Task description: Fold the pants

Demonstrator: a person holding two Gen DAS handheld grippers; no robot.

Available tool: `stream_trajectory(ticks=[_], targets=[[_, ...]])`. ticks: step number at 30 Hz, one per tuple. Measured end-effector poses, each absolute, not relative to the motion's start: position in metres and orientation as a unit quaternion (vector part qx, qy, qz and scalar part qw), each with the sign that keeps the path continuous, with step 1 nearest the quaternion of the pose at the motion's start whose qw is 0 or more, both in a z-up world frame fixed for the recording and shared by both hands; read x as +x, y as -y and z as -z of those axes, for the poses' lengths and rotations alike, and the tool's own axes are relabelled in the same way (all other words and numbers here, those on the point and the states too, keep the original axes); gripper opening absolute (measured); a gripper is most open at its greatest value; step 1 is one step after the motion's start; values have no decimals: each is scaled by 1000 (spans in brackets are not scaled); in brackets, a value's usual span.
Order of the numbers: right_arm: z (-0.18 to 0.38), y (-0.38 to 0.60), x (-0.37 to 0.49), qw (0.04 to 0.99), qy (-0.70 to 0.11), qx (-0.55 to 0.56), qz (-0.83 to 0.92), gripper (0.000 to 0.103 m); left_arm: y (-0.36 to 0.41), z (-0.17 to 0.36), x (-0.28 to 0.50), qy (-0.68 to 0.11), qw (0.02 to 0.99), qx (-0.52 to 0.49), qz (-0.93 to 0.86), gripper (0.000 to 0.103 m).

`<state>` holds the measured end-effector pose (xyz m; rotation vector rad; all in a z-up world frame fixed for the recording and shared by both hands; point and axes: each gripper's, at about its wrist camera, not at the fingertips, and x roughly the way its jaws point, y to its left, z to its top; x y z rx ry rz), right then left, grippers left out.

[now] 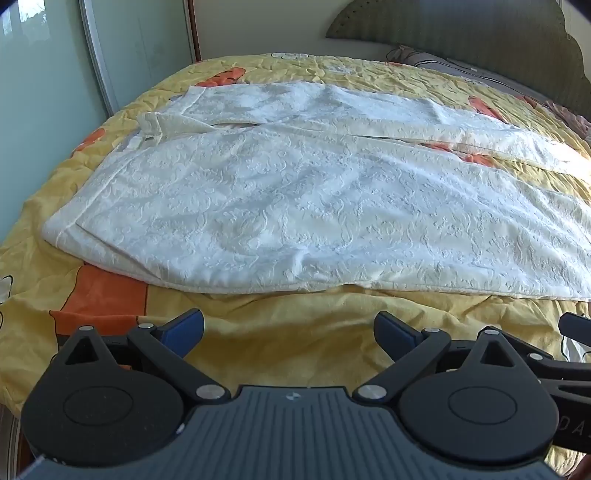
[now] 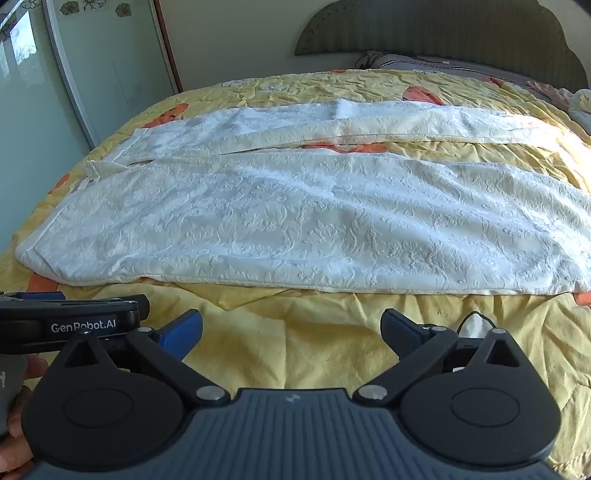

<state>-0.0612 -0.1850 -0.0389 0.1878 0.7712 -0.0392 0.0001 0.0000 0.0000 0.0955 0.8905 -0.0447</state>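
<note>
White textured pants (image 1: 288,199) lie spread flat across the yellow bedspread (image 1: 295,332), waistband at the left, both legs running to the right with a gap between them. In the right wrist view the same pants (image 2: 303,229) fill the middle of the bed. My left gripper (image 1: 288,332) hovers open over bare bedspread just short of the near leg's edge, nothing between its blue-padded fingers. My right gripper (image 2: 291,332) is likewise open and empty, in front of the near leg. The left gripper's body (image 2: 70,321) shows at the left edge of the right wrist view.
The bedspread (image 2: 295,354) has orange patches and wrinkles. A green padded headboard (image 2: 443,33) and grey pillows (image 2: 424,62) lie at the far right. A glass sliding door (image 1: 44,92) stands along the left side. A person's fingers (image 2: 14,424) appear at the lower left.
</note>
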Motion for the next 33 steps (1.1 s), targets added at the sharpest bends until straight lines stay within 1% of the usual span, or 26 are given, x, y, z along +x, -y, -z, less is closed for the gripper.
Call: stream_trajectory(ticks=[33], targets=[[38,186,-62,921,-376,96,15,103,1,1,0,-431,901,47,21,100]])
